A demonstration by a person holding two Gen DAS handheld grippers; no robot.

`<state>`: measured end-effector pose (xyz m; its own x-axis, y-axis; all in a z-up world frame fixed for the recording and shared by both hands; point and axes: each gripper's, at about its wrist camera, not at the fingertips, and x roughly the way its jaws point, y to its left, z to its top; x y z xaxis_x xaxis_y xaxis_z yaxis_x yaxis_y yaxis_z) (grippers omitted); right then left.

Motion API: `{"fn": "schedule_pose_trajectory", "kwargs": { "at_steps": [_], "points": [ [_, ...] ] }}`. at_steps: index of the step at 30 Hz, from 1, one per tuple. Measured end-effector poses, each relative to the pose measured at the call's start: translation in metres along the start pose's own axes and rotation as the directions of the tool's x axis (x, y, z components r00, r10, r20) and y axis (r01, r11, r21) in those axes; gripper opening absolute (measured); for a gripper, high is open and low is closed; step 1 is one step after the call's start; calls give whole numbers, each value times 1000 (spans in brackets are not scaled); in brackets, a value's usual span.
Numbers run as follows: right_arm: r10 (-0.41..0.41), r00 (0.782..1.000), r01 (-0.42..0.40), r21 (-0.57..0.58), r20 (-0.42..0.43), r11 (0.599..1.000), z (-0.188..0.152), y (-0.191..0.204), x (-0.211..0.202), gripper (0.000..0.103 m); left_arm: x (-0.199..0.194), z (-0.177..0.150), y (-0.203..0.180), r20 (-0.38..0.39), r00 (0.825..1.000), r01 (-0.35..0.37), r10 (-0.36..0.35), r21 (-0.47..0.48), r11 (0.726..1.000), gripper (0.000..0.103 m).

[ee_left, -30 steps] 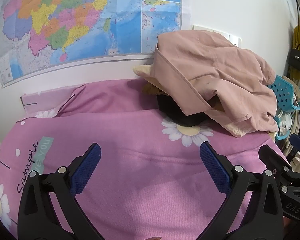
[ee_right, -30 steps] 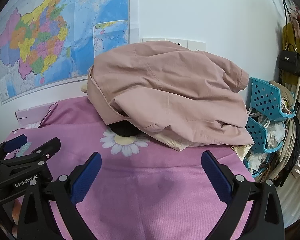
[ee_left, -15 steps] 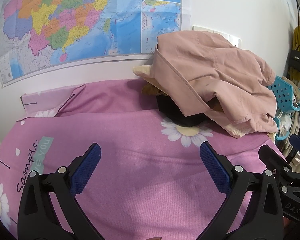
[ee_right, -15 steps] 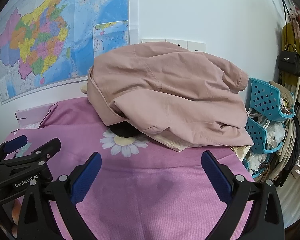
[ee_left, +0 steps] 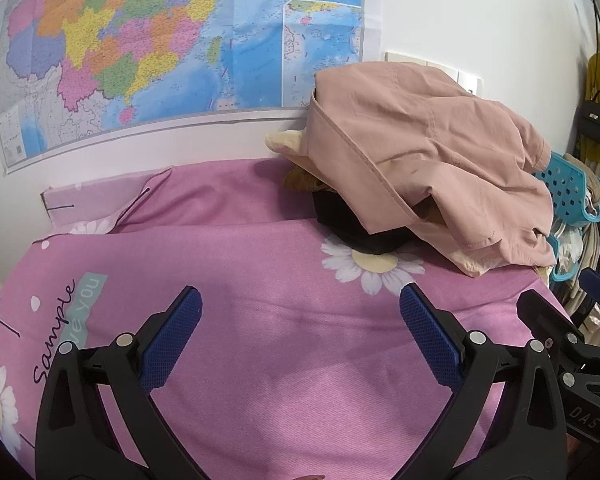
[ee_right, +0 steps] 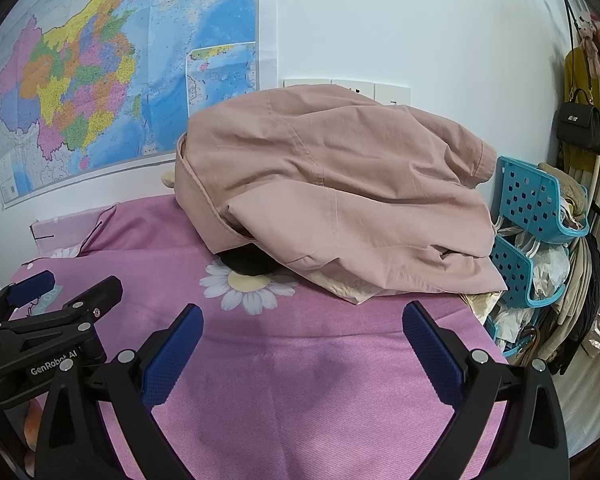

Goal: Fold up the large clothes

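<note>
Pink sheet lies bare and flat in front, likely kept free as the folding space. Heaped at its far end against the wall, the jacket tops a pile of other clothes, unfolded. Both tools hover over the sheet short of the pile, left gripper and right gripper spread wide and empty, seemingly poised to reach in.

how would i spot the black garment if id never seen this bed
Find the big wall map, then the heap of clothes below its right end on the pink bedsheet. The black garment peeks out under the pink jacket, touching the printed daisy; it's the only dark piece.
</note>
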<state>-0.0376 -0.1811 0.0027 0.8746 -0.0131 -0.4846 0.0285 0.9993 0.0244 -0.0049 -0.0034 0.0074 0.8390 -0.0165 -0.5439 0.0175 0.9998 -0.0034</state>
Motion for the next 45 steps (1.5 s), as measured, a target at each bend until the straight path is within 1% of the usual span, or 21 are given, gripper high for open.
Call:
{"fn": "schedule_pose_trajectory", "kwargs": {
  "at_steps": [45],
  "points": [
    [-4,1000,4,-5,12,1000,5,5,0,97,3,5,-1,1,1000,-2,2,-8,1000,98]
  ]
}}
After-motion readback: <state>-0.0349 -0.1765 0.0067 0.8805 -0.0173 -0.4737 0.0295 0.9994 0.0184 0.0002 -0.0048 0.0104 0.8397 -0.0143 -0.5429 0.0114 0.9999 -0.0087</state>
